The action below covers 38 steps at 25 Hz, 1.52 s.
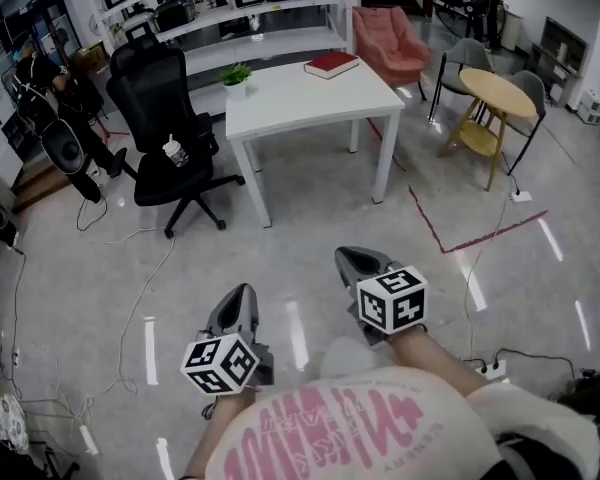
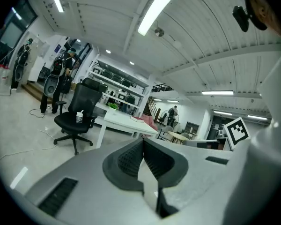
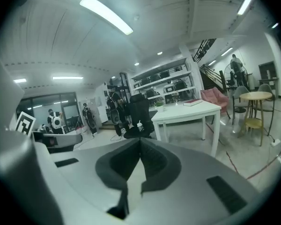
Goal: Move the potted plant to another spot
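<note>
A small potted plant (image 1: 237,76) with green leaves in a white pot stands at the far left corner of the white table (image 1: 310,98). It also shows tiny in the left gripper view as the potted plant (image 2: 113,106) and in the right gripper view as the potted plant (image 3: 159,104). My left gripper (image 1: 242,295) and right gripper (image 1: 354,258) hang over the floor, well short of the table. Both are shut with nothing between their jaws, as seen at the left gripper (image 2: 143,141) and the right gripper (image 3: 140,141).
A red book (image 1: 331,64) lies on the table's far right. A black office chair (image 1: 170,133) with a cup (image 1: 173,151) on its seat stands left of the table. A pink armchair (image 1: 388,44), a round wooden table (image 1: 496,92) and floor cables (image 1: 140,298) surround it.
</note>
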Motion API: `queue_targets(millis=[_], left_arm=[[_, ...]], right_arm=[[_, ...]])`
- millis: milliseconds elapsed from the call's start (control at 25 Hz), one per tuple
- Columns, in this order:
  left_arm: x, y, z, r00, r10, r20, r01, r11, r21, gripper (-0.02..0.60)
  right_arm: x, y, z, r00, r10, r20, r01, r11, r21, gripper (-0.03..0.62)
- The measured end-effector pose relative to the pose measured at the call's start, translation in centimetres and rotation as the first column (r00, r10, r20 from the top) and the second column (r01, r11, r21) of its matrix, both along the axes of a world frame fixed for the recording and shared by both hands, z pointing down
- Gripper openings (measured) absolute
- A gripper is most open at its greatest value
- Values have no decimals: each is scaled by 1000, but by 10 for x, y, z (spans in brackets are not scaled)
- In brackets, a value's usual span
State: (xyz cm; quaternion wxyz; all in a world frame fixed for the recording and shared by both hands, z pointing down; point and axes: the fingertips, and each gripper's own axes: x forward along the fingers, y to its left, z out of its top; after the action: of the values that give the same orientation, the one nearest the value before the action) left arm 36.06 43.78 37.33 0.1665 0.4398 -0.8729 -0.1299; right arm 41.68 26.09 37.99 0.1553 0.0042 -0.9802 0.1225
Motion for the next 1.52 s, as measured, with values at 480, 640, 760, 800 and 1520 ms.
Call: queue_targets(millis=[480,640,760,800,1520], left_arm=[[-39,23,27,995,-61,-76,62,998,12,3],[-60,15,33,993,-62,-95,64,998,15,3],[-85,1,28,995,-66,-78,67,998,19,3],[-94,-5,26,995,-66,-72,67,998,18,3],[-290,-113,-5,997,-79,17,77,993,90,2]], right_arm=[[-55,10,17,997,-54,-53,56,998,23,6],[-75,6,28,994,-76,-75,78,997,24,6],[-100,-7,33,993,-87,-80,89,996,21,6],[-110,-13,34,993,-88,-81,90,996,15,6],[-314,-119,-10,989,-145,14,143,986,85,6]])
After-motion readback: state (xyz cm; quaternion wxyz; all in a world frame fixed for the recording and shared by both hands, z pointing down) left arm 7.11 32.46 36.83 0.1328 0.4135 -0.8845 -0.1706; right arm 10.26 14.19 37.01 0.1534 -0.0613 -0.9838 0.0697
